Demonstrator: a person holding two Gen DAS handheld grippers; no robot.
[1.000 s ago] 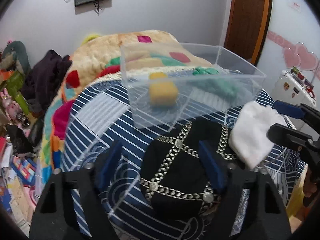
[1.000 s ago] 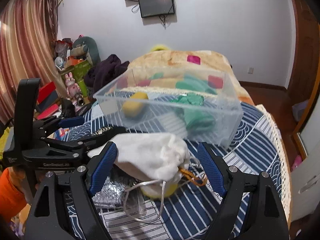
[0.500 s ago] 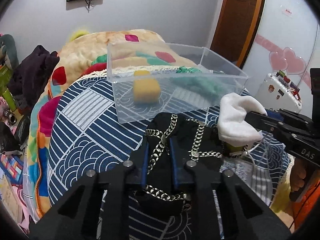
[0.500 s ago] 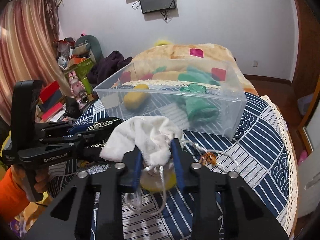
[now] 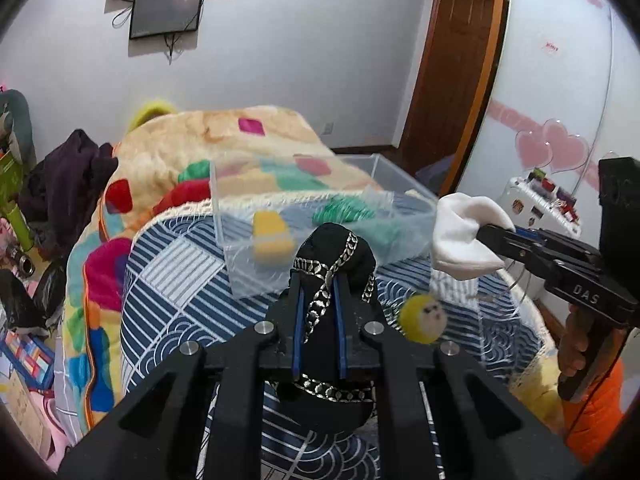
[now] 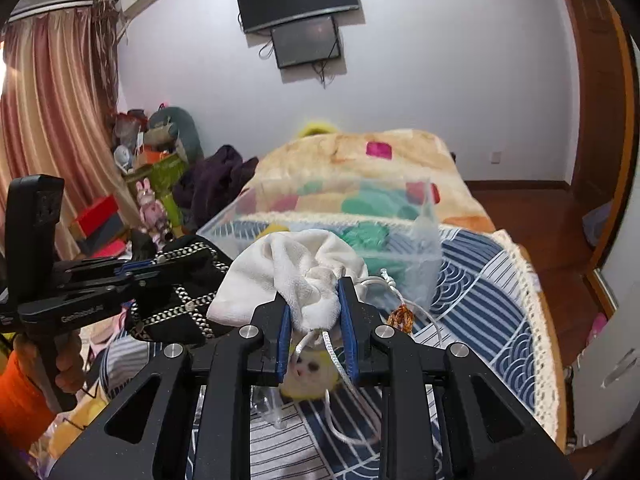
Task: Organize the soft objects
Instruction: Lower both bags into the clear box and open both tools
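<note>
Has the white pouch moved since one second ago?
Yes. The right gripper has shut on the white pouch and lifted it off the bedspread, up toward the clear bin.

Even, soft indoor light w/ no hard shadows; heavy fisheye warp, dark corners, slight blur.

Black chain bag (image 5: 332, 256): pinched in my left gripper (image 5: 318, 312), lifted.
White drawstring pouch (image 6: 296, 276): bunched in my right gripper (image 6: 314, 312), lifted.
</note>
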